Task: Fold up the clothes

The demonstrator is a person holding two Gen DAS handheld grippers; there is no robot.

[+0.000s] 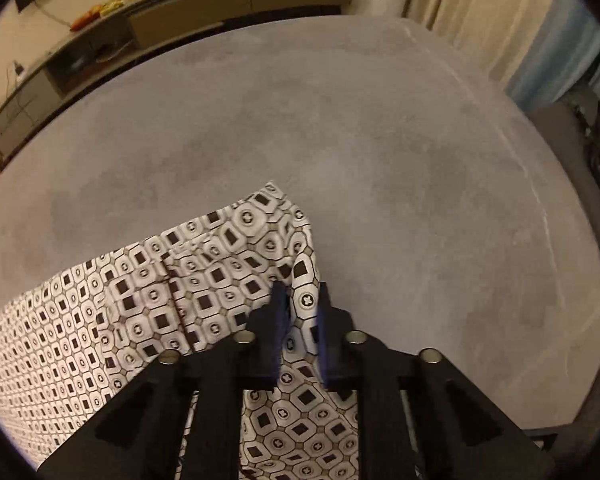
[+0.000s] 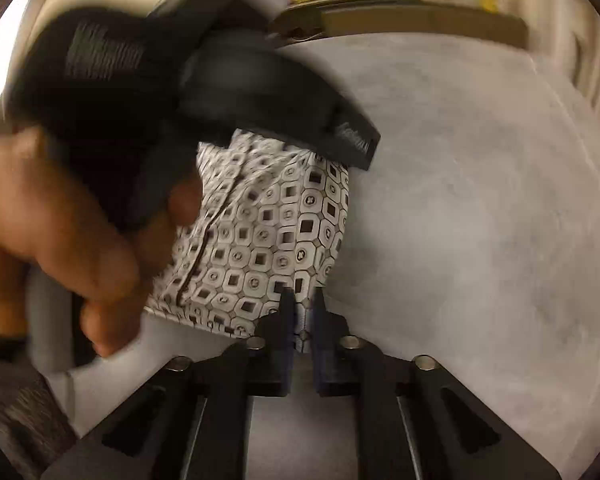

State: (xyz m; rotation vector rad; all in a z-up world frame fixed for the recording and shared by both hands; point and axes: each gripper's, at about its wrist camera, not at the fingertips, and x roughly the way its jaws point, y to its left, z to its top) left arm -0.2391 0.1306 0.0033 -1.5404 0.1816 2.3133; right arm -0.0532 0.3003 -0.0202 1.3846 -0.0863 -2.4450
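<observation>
Step in hand: a fold of the patterned garment (image 1: 204, 280) is judged to be under way, both edges being pinched.
Advice: the two pinched edges should be carried together, level and taut, so the fold lands square on the grey table (image 1: 340, 120).
Left gripper (image 1: 300, 304): narrowed onto cloth; fabric is pinched between the fingers (image 1: 278, 308) and drapes to their left and beneath them.
Right gripper (image 2: 303, 304): pressed almost together; a thin cloth edge is nipped, the garment lying ahead and to the left of its fingers (image 2: 287, 312).
Hand (image 2: 60, 232): seen in the right wrist view, wrapped round the other tool's handle, blurred.
</observation>
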